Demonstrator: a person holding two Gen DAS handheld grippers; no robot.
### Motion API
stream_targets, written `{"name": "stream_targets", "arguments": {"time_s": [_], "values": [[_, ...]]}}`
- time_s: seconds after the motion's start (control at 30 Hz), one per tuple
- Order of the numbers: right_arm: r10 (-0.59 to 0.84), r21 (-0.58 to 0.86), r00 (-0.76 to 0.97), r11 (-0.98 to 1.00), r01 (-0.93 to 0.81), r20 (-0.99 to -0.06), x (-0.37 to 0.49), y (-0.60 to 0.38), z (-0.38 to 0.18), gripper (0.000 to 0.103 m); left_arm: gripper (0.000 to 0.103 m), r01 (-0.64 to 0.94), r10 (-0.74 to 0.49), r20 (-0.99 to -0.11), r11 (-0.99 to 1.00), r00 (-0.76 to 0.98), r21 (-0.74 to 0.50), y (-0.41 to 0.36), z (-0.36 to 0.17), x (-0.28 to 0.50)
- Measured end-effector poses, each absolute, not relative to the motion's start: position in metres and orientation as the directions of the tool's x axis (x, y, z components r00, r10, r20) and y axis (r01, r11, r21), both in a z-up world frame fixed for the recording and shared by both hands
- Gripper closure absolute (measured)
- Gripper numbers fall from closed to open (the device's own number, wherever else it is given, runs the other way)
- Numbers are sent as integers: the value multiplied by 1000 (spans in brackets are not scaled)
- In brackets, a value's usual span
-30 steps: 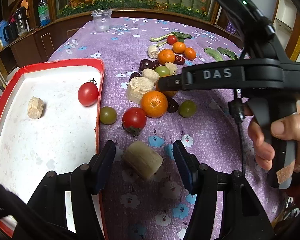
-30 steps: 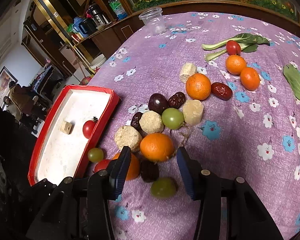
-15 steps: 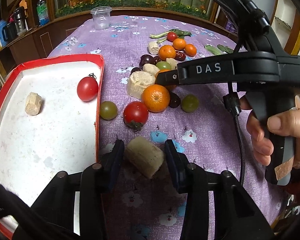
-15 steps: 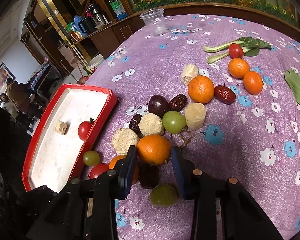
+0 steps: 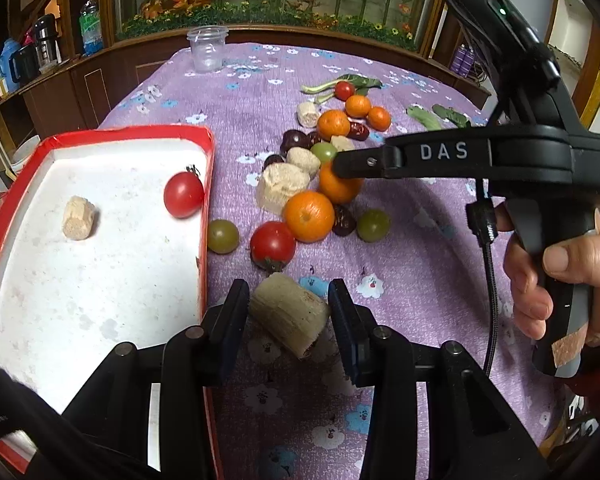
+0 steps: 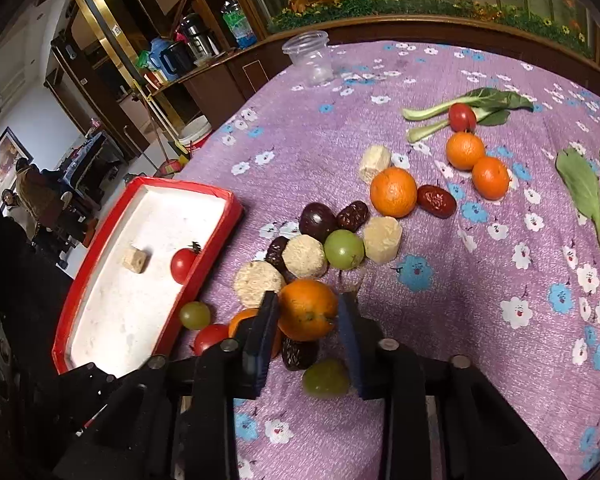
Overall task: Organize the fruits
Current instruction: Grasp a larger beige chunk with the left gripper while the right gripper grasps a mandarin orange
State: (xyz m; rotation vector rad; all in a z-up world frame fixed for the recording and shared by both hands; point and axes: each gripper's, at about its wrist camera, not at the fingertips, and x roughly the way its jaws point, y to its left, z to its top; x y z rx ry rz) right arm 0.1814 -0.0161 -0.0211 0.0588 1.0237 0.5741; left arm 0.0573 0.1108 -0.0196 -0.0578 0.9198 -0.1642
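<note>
The person is working both grippers at once, and each seems to be at the grasping step. The left gripper [image 5: 288,312] is pinching a pale banana chunk [image 5: 288,316] on the near part of the purple tablecloth [image 5: 412,248], its jaws pressing against the chunk's two sides. Just left of it is lying the red tray [image 5: 204,208], which is holding one cherry tomato [image 5: 184,195] against its right wall and one small pale chunk [image 5: 79,217] farther left.

The right gripper [image 6: 309,320] is closing on an orange [image 6: 308,309] at the near edge of the fruit pile; its jaws are touching the orange on both sides. A second orange [image 6: 244,320], a dark date [image 6: 298,354] and a green grape [image 6: 325,378] are crowding close beside and beneath it.

Judging by the tray's contents, the sorting is only beginning. The next move is probably calling for a clean lift of each piece, then a carry leftward over the tray wall. The orange is round and may slip, and lifting it could nudge its neighbours into rolling.
</note>
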Motion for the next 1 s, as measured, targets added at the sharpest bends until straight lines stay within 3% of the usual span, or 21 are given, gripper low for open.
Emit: {"name": "stream_targets", "arguments": {"time_s": [0.33, 0.57, 0.8, 1.0], "values": [[472, 312, 357, 852, -421, -806, 185, -10, -26, 85, 64, 107, -161, -791, 987, 591, -121, 114, -21, 56], [442, 280, 376, 866, -414, -814, 192, -3, -30, 70, 64, 100, -170, -793, 985, 585, -137, 117, -23, 58], [400, 246, 386, 887, -390, -831, 204, -3, -40, 66, 64, 101, -173, -793, 985, 584, -140, 117, -22, 58], [412, 260, 381, 884, -389, -828, 208, -1, -45, 69, 64, 105, -176, -793, 984, 583, -141, 116, -21, 60]]}}
